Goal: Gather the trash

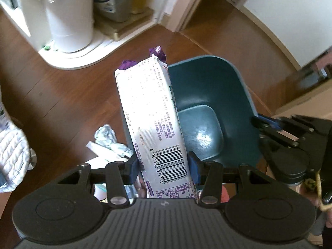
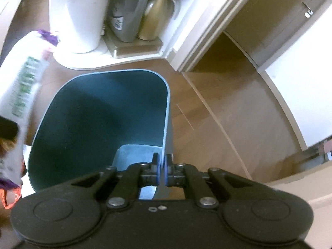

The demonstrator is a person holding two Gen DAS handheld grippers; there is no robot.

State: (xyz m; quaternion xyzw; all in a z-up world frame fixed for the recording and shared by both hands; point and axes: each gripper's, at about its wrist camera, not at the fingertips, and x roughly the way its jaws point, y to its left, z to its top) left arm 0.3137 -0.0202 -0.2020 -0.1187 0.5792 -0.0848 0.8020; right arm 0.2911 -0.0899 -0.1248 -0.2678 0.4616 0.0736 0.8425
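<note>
Currently: wrapper carried to bin.
Left gripper [image 1: 164, 166] grasps the wrapper [image 1: 149, 112] beside the bin [image 1: 209, 83]; right gripper [image 2: 162, 166] clamps the bin's rim. Next: centre over bin, release.

Your left gripper [image 1: 164, 167] holds the wrapper [image 1: 153, 112] between its fingers, upright ahead of it. The bin [image 1: 209, 108] stands on the floor [image 1: 62, 95] just behind and right of the wrapper. Crumpled paper [image 1: 108, 141] lies on the floor to the gripper's left. Your right gripper [image 2: 162, 166] sits on the bin's near rim. Beyond the bin stands a pail [image 2: 83, 18], with containers [image 2: 141, 16] to its right.
</note>
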